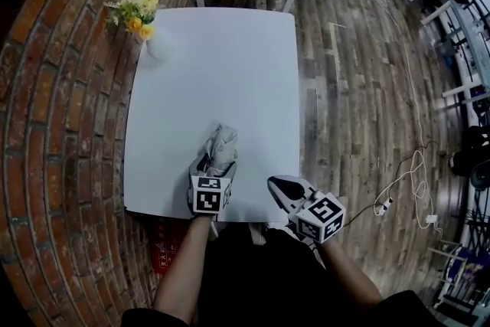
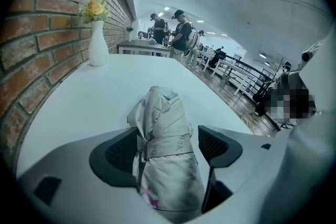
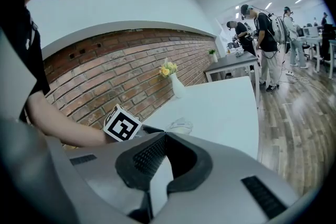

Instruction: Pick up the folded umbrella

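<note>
Your left gripper [image 2: 169, 136] had its jaws wide apart, folded umbrella [image 1: 220, 145] lay between them on the white table [image 1: 230, 65] near your edge, pads not clamping it, your right gripper [image 3: 165, 135] hovered beside, jaws closed together, empty.

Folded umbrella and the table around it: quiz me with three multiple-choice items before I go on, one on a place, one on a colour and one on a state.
1. Where does the vase stand?
A. at the far corner of the table, by the brick wall
B. on the floor
C. at the table's near edge

2. What colour is the table?
A. black
B. white
C. red

3. How do the left tool's jaws stand?
A. shut and empty
B. clamped on the vase
C. apart, with the folded umbrella between them

Answers:
1 A: the head view shows it at the far left corner.
2 B: the bare top is white.
3 C: the left gripper view shows them wide, with the umbrella between.
</note>
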A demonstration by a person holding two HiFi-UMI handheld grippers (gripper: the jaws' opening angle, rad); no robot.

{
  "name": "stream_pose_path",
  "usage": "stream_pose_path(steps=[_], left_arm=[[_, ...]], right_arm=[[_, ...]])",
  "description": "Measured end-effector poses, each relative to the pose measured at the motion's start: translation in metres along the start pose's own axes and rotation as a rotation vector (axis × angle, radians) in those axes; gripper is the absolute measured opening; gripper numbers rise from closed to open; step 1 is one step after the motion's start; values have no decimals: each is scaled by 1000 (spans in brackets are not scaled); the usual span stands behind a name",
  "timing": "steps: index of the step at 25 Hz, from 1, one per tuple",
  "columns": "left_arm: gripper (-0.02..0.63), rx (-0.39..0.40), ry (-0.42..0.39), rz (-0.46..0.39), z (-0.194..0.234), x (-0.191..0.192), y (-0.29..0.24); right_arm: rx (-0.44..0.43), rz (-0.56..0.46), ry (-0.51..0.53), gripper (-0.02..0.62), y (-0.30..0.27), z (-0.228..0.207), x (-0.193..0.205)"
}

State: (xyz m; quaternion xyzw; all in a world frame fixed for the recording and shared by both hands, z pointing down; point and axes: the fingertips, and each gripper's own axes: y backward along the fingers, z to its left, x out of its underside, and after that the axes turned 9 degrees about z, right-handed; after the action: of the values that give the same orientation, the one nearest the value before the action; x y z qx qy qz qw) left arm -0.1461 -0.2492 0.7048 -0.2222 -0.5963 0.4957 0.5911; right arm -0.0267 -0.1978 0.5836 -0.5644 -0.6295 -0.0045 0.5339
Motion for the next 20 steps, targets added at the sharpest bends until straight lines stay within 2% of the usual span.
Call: stream_pose_path(steps=[7, 11, 16, 20], left_arm=[[375, -32, -69, 101, -4, 16, -18], [374, -72, -102, 130, -2, 22, -27], [372, -98, -86, 124, 4, 22, -28], [333, -90, -57, 104, 3, 20, -25]], right_arm=[[33, 1, -30, 21, 4, -6, 5], [53, 4, -45, 21, 8, -11, 10], [63, 7, -63, 21, 15, -16, 15], [56, 12, -66, 21, 18, -17, 20]])
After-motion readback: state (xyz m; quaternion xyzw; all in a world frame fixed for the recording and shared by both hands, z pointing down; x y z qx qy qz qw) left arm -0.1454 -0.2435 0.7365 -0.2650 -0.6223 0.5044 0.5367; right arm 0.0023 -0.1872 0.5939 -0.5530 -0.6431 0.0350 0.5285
